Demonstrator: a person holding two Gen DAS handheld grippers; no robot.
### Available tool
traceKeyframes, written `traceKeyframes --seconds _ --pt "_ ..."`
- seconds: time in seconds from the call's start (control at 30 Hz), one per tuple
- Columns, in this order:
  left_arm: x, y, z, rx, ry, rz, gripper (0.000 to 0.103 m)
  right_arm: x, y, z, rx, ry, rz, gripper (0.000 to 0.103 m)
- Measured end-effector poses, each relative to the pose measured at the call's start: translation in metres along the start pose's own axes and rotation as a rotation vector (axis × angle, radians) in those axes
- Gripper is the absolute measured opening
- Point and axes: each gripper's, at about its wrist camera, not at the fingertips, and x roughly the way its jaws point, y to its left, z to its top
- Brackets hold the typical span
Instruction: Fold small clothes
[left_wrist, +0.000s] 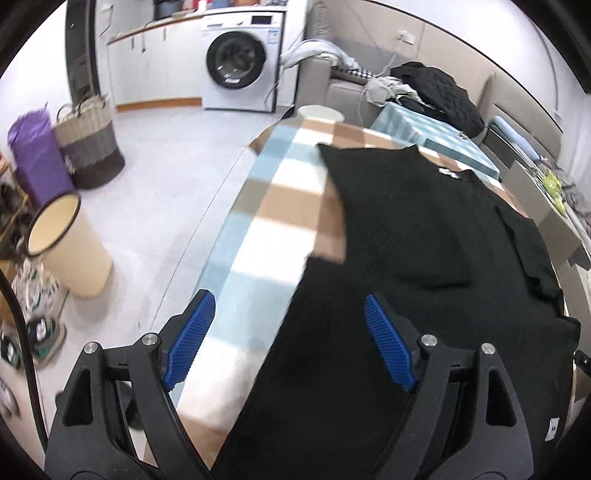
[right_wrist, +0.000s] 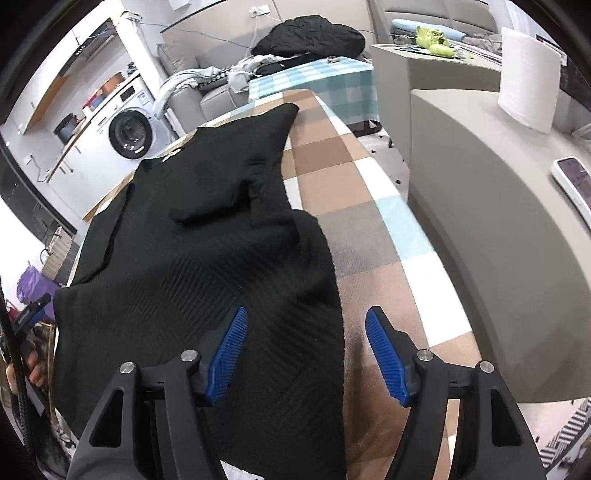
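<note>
A black ribbed T-shirt (left_wrist: 406, 229) lies spread on a checked brown, blue and white cloth covering the table (left_wrist: 258, 206). Its sleeves are folded inward over the body. My left gripper (left_wrist: 290, 314) is open above the shirt's near left hem edge, with one blue pad over the cloth and one over the shirt. In the right wrist view the shirt (right_wrist: 207, 236) fills the left half. My right gripper (right_wrist: 304, 325) is open above the shirt's near right hem edge, holding nothing.
A beige bin (left_wrist: 70, 243), a woven basket (left_wrist: 88, 144) and a purple bag (left_wrist: 35, 155) stand on the floor at left. A washing machine (left_wrist: 240, 62) is at the back. A grey counter (right_wrist: 480, 221) with a phone (right_wrist: 574, 181) runs along the right.
</note>
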Motion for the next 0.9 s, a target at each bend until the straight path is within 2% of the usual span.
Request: traceKeyframes --seconds 0.07,0.13,0.17,0.2,0.23,0.33,0.43,0.5,0.53,0.6,0.9 --pt "-0.004 0.010 -0.011 -0.016 0.004 0.005 0.081 0.002 0.004 0.001 -0.021 -0.027 -0.011 0.056" --pt "-0.005 0.015 -0.019 -0.021 0.010 0.010 0.081 0.011 0.008 0.006 -0.061 -0.012 -0.027 0.032" --pt "-0.008 0.018 -0.021 -0.024 0.006 0.003 0.081 0.014 0.010 0.009 -0.076 -0.009 -0.019 0.026" --pt "-0.007 0.013 -0.021 -0.025 0.005 0.002 0.081 0.018 0.011 0.012 -0.091 -0.010 -0.005 0.012" --pt "-0.007 0.012 -0.022 -0.026 0.004 0.000 0.081 0.021 0.013 0.016 -0.108 -0.012 0.015 0.006" --pt "-0.007 0.008 -0.021 -0.026 0.005 -0.012 0.081 0.023 0.017 0.034 -0.112 -0.070 0.013 0.005" --pt "-0.004 0.000 -0.020 -0.009 0.023 -0.025 0.081 0.026 0.020 0.054 -0.095 -0.082 0.021 0.006" --pt "-0.003 -0.005 -0.023 0.005 0.034 -0.034 0.081 0.024 0.019 0.056 -0.093 -0.073 0.039 0.018" --pt "-0.002 -0.008 -0.024 0.014 0.039 -0.041 0.081 0.022 0.016 0.054 -0.082 -0.065 0.057 0.030" --pt "0.000 -0.013 -0.028 0.035 0.050 -0.051 0.081 0.016 0.007 0.043 -0.059 -0.055 0.107 0.043" --pt "0.013 -0.025 -0.043 0.088 0.115 -0.083 0.081 0.004 -0.005 -0.007 -0.085 -0.008 0.134 0.046"
